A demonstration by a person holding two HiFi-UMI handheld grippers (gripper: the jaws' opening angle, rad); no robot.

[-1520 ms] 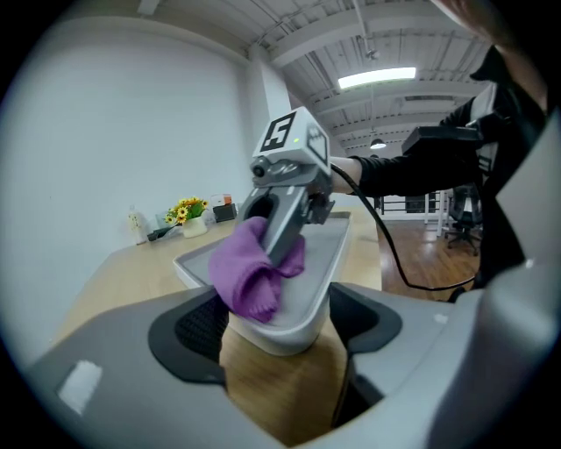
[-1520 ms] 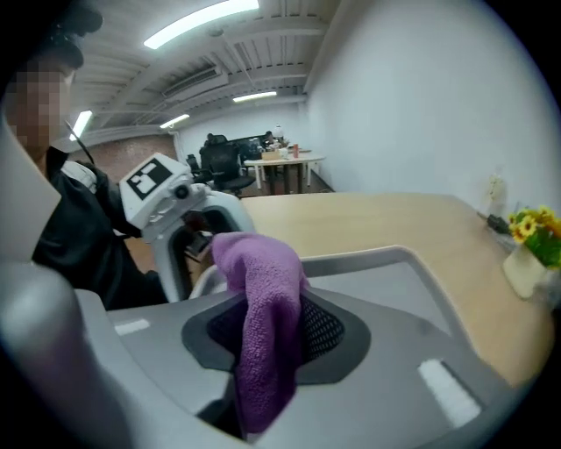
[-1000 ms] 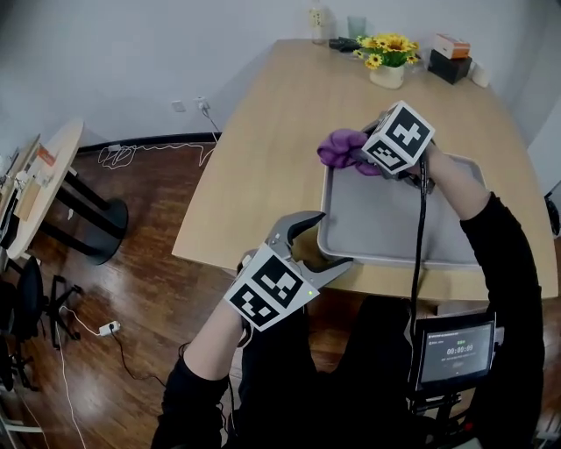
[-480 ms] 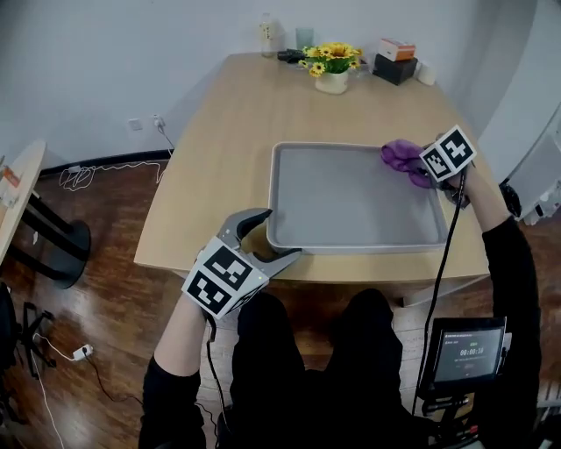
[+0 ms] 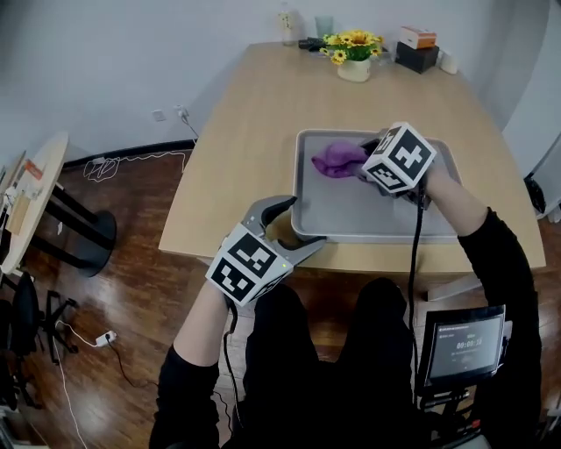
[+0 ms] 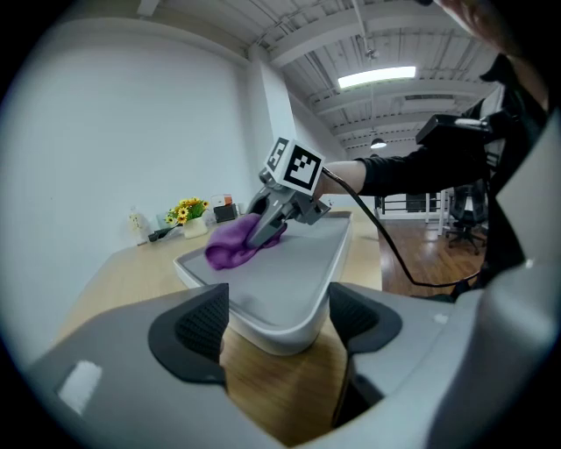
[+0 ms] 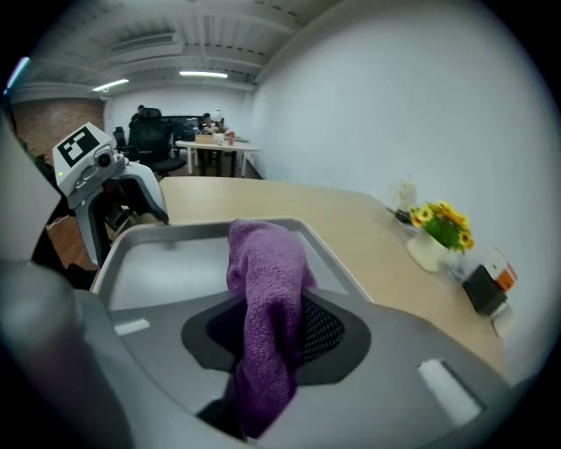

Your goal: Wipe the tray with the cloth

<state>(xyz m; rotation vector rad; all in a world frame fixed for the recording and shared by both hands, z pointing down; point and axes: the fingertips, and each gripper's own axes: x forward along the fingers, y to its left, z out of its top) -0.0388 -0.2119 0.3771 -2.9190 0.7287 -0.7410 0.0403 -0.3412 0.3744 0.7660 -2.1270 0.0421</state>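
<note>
A grey tray (image 5: pixel 377 210) lies on the wooden table (image 5: pixel 237 158) in front of me. My right gripper (image 5: pixel 361 165) is shut on a purple cloth (image 5: pixel 336 160) and presses it onto the tray's far left part. In the right gripper view the cloth (image 7: pixel 267 289) hangs bunched between the pads over the tray (image 7: pixel 166 263). My left gripper (image 5: pixel 302 226) sits at the tray's near left corner. In the left gripper view that corner (image 6: pixel 289 263) fills the gap between both pads, and the right gripper (image 6: pixel 259 241) and the cloth (image 6: pixel 232 245) show beyond it.
A vase of yellow flowers (image 5: pixel 354 53), a bottle (image 5: pixel 287 22) and small boxes (image 5: pixel 416 37) stand at the table's far end. A round side table (image 5: pixel 35 193) stands at the left over floor cables. A small screen (image 5: pixel 460 342) hangs by my right leg.
My right gripper carried the cloth from the tray's far left corner across to its right side, then back to the left part. The left gripper stayed at the tray's near left corner.
</note>
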